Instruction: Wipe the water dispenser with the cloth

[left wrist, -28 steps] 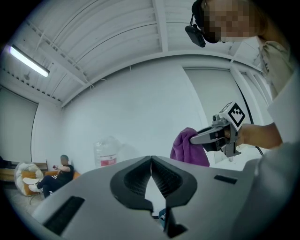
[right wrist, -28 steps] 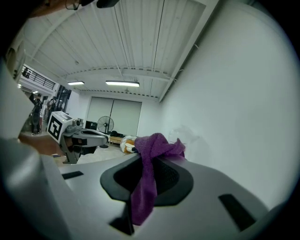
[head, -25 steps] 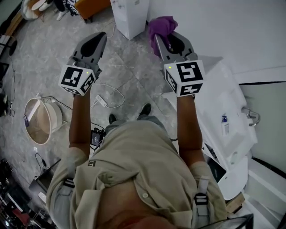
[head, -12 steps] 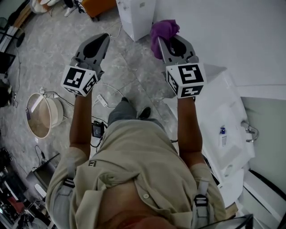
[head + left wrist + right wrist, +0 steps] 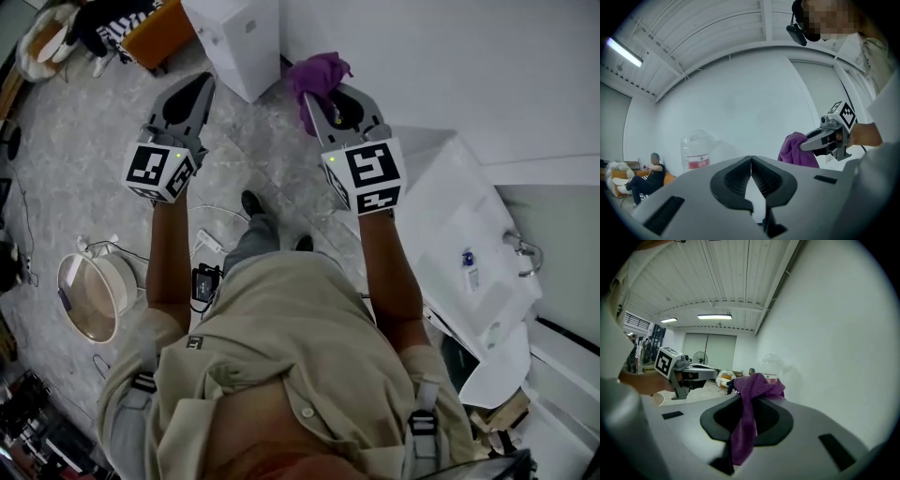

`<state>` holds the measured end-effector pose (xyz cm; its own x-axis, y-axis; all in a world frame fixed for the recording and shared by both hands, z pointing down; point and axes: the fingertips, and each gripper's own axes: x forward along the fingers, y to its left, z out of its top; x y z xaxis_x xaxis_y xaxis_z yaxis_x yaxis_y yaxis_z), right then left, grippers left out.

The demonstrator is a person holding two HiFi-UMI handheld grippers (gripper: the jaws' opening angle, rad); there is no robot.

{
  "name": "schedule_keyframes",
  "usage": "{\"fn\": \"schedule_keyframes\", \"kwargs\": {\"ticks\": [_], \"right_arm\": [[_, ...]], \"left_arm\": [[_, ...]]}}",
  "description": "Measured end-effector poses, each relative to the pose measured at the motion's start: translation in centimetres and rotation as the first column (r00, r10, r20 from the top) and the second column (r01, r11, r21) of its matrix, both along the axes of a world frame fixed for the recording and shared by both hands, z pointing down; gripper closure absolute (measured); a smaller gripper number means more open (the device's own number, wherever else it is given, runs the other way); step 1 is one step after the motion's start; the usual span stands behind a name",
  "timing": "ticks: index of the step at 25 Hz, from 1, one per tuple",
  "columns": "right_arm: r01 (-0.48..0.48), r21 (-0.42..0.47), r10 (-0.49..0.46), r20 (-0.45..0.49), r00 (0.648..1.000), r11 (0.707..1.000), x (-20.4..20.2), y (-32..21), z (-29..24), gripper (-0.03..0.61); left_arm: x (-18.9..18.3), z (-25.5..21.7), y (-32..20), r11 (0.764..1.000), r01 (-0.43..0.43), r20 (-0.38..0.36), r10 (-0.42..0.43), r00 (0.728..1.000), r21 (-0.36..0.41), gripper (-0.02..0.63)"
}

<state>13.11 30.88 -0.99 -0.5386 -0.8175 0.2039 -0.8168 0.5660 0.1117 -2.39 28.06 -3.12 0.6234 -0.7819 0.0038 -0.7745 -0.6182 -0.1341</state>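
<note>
The water dispenser (image 5: 234, 37) is a white cabinet standing on the floor against the wall, ahead of both grippers. Its clear bottle (image 5: 697, 151) with a red label shows in the left gripper view. The purple cloth (image 5: 317, 75) hangs bunched from the tip of my right gripper (image 5: 314, 98), which is shut on it; the cloth (image 5: 752, 394) drapes down between the jaws. My left gripper (image 5: 200, 82) is held level with the right, to its left, shut with nothing in it (image 5: 751, 159). Both are in the air, short of the dispenser.
A white washbasin (image 5: 469, 234) with a tap (image 5: 525, 246) stands at the right along the wall. A round tub (image 5: 89, 295) and cables with a power strip (image 5: 211, 239) lie on the stone floor at the left. A person (image 5: 649, 176) sits far off.
The person has stepped forward, one foot now ahead. The dispenser has come nearer and sits more to the left in view. Both grippers keep their state, cloth still held.
</note>
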Motion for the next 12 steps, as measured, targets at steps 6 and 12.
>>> {"fn": "schedule_keyframes", "kwargs": {"ticks": [6, 12], "right_arm": [[-0.062, -0.019, 0.061, -0.015, 0.998, 0.998, -1.6, -6.2, 0.5, 0.512], [-0.109, -0.032, 0.108, -0.024, 0.994, 0.994, -4.9, -12.4, 1.5, 0.512]], "left_arm": [[-1.6, 0.3, -7.6, 0.999, -0.04, 0.025, 0.04, 0.999, 0.005, 0.597], [-5.2, 0.9, -14.5, 0.998, -0.061, 0.026, 0.061, 0.998, 0.012, 0.597]]}}
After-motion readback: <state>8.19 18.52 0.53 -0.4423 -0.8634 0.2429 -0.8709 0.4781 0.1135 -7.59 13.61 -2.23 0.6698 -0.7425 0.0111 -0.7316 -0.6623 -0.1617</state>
